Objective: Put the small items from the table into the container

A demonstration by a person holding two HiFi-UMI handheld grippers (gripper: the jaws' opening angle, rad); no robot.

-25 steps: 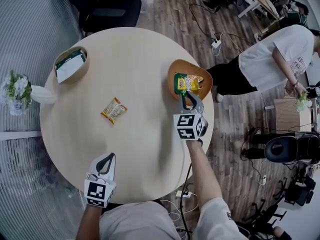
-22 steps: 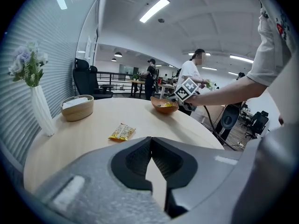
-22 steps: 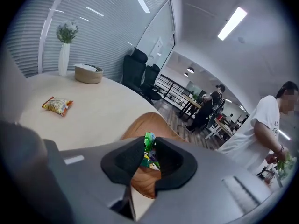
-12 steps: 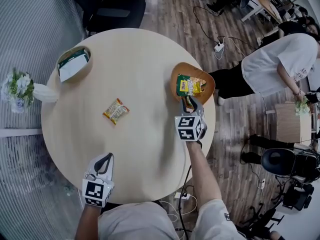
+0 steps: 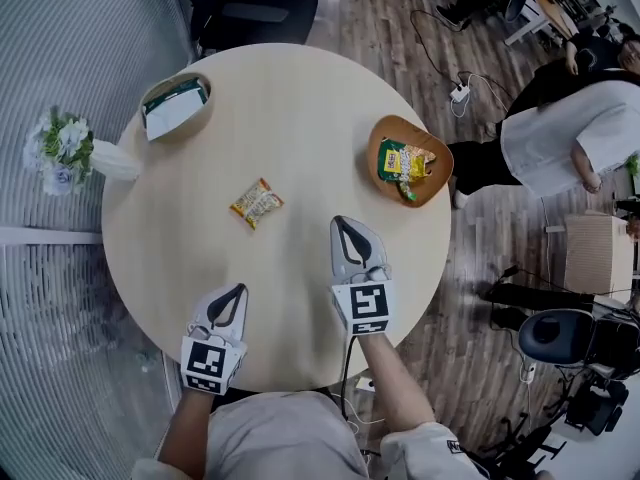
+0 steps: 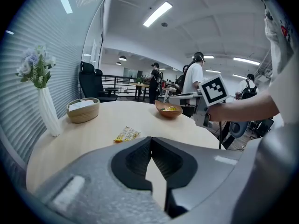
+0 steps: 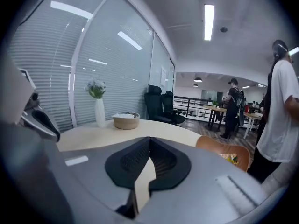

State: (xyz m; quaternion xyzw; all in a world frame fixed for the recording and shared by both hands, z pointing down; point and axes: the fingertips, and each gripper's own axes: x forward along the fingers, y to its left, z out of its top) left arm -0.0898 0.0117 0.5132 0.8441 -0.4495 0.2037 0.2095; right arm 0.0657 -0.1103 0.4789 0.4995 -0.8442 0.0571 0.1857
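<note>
Head view places the right gripper (image 5: 340,224) above the bare table (image 5: 290,118), between the snack packet (image 5: 257,203) and the wooden bowl (image 5: 398,126). We read this position as a transit stance, since nothing is carried. In the right gripper view the two jaws meet at their tips with no item between them. The left gripper (image 5: 238,291) sits near the table's near edge, apart from every item. Its jaws are likewise pressed together and empty in the left gripper view. We judge it to be on standby.

**Location of task items**
- One snack packet lies flat near the table centre, well apart from the bowl.
- The bowl stands close to the table's right edge, on the right gripper's side. It holds at least one green-and-yellow packet (image 5: 400,158), and some red shows at the edge of the contents.
- We judge the task part done, with the centre packet left to collect.

**Materials and shapes**
- Table: round, pale, matte, faint wood grain.
- Snack packet: thin glossy film, yellow-orange, rectangular and slightly puffed. We expect it to crumple under the jaws rather than resist them.
- Bowl: smooth brown wood, shallow, with a low curved wall that allows items to be dropped in from above.
- Jaw pads: dark and ribbed, set in grey moulded shells that taper to a point.
- Woven basket (image 6: 83,115): round and straw-coloured, with a white item inside.
- Vase (image 6: 48,113): slim and white, holding flowers at the table's left edge.
</note>
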